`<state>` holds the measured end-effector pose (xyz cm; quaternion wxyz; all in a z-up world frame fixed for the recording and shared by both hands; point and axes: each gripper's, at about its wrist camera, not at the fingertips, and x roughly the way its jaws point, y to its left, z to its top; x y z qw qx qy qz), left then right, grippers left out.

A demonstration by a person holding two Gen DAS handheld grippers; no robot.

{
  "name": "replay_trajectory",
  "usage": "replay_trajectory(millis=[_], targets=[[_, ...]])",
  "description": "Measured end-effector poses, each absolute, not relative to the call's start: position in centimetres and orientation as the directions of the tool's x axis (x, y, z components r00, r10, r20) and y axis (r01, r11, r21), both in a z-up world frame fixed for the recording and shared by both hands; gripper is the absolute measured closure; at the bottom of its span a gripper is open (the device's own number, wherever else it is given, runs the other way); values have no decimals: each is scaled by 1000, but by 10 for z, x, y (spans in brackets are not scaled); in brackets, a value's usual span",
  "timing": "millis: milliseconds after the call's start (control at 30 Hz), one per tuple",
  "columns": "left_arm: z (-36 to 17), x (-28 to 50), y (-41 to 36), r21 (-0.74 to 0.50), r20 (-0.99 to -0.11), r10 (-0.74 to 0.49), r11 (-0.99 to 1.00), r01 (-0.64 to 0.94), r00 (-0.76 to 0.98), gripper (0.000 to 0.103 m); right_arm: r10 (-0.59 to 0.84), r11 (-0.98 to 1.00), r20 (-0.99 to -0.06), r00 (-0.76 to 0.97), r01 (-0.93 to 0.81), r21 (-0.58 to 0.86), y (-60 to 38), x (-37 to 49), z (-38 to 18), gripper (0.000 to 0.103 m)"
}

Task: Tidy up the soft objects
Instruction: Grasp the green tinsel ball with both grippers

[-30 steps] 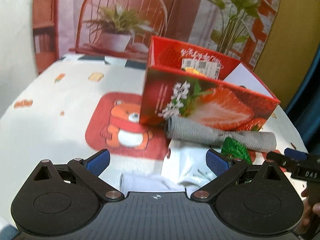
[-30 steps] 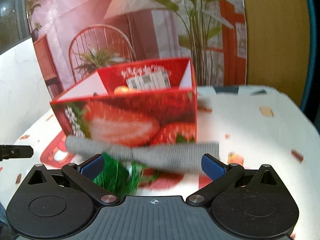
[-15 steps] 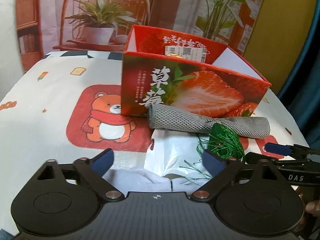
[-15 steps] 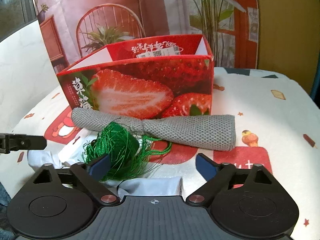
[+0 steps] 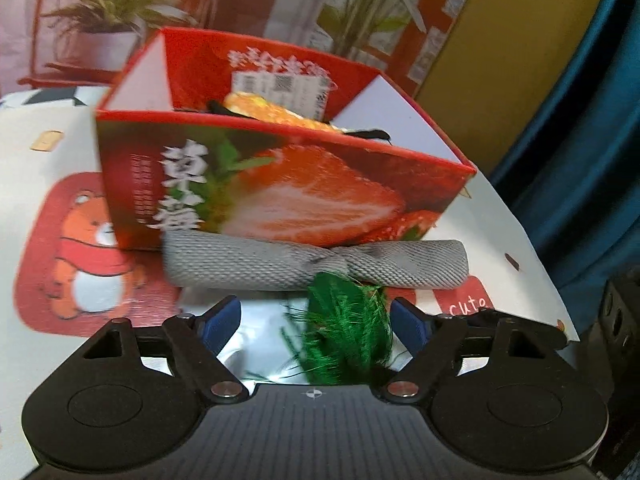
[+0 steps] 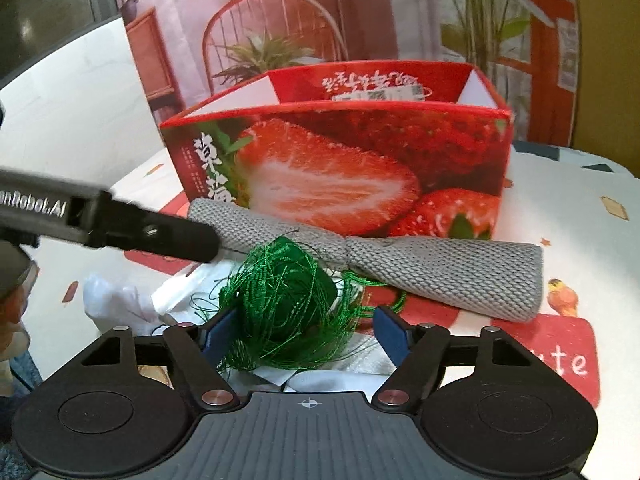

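The right tool (image 6: 308, 332) is closing, its blue pads either side of a green tangled thread ball (image 6: 280, 304); the left pad is at the strands, the right pad still apart from them. The left tool (image 5: 312, 324) is also closing, pads spread, with the same green ball (image 5: 344, 340) at about 4 o'clock between them, touching neither. The ball lies on a white plastic bag (image 6: 180, 292) on the bench (image 6: 580, 208). At 12 o'clock from it lies a grey knitted cloth roll (image 6: 440, 268), against the strawberry box (image 6: 340, 172).
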<state>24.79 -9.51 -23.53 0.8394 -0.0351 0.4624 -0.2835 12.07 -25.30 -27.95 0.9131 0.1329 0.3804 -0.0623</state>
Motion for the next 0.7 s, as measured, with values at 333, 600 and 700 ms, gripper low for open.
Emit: replay_trajectory(millis=[333, 600, 700], targets=[[-267, 257, -101, -418, -767, -559, 808, 415, 316, 44, 49, 958, -721, 691, 172, 230, -251, 134, -293, 43], [-273, 257, -103, -420, -766, -563, 804, 422, 310, 44, 45, 969, -721, 691, 146, 201, -246, 144, -294, 43], [-272, 257, -101, -423, -763, -565, 804, 417, 314, 45, 45, 970, -721, 692, 143, 198, -246, 145, -294, 44]])
